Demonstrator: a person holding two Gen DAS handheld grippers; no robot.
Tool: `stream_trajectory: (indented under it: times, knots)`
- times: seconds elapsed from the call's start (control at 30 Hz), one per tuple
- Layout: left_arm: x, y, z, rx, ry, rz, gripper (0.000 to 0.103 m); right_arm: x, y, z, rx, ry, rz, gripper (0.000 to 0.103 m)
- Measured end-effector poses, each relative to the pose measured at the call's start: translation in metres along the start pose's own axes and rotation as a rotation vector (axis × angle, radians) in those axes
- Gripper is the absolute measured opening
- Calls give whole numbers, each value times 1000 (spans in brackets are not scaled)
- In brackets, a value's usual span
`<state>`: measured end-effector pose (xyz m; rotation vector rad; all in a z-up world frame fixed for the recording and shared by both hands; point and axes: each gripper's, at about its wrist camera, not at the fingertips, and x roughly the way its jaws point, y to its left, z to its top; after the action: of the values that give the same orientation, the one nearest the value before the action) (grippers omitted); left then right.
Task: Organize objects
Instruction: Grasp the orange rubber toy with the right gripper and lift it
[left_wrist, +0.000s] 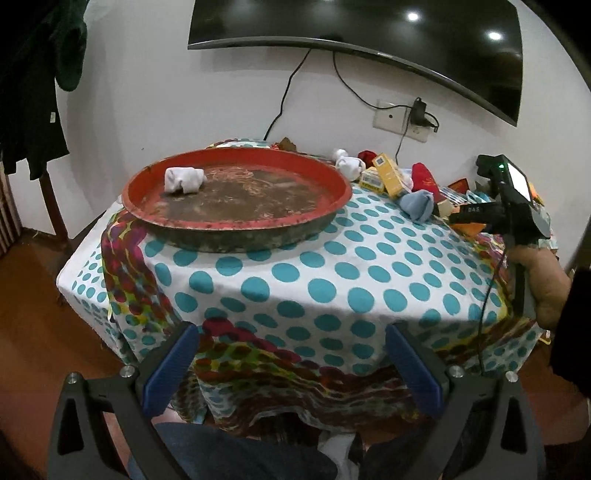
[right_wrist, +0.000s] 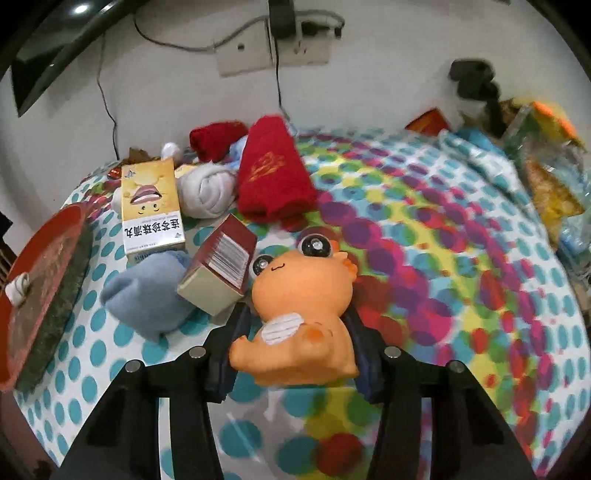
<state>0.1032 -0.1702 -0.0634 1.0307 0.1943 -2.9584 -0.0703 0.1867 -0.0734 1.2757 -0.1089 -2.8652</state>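
Observation:
My right gripper (right_wrist: 295, 314) is shut on an orange dragon toy (right_wrist: 303, 306) and holds it above the table. To its left lie a maroon box (right_wrist: 221, 266), a blue sock bundle (right_wrist: 155, 291), a yellow medicine box (right_wrist: 151, 206), a white sock roll (right_wrist: 207, 192) and a red towel (right_wrist: 273, 173). A round red tray (left_wrist: 236, 192) stands at the table's left and holds a white sock roll (left_wrist: 184, 180). My left gripper (left_wrist: 291, 358) is open and empty at the table's near edge.
The table has a dotted cloth (left_wrist: 314, 280). Snack bags (right_wrist: 550, 177) lie at the far right edge. A wall with a socket (right_wrist: 273, 48), cables and a TV (left_wrist: 354, 37) is behind. The right hand-held gripper (left_wrist: 506, 206) shows in the left wrist view.

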Motion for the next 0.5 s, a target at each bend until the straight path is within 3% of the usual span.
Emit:
stream_trajectory:
  times: [0.3,0.5]
  knots:
    - [-10,-5,-8,12,7,-13,103,-65,-36,-4,-69,-147,-80,47]
    - [-14,-6,-8,8,10,-7,103,-94,-24,13,-106,-205,-39,47]
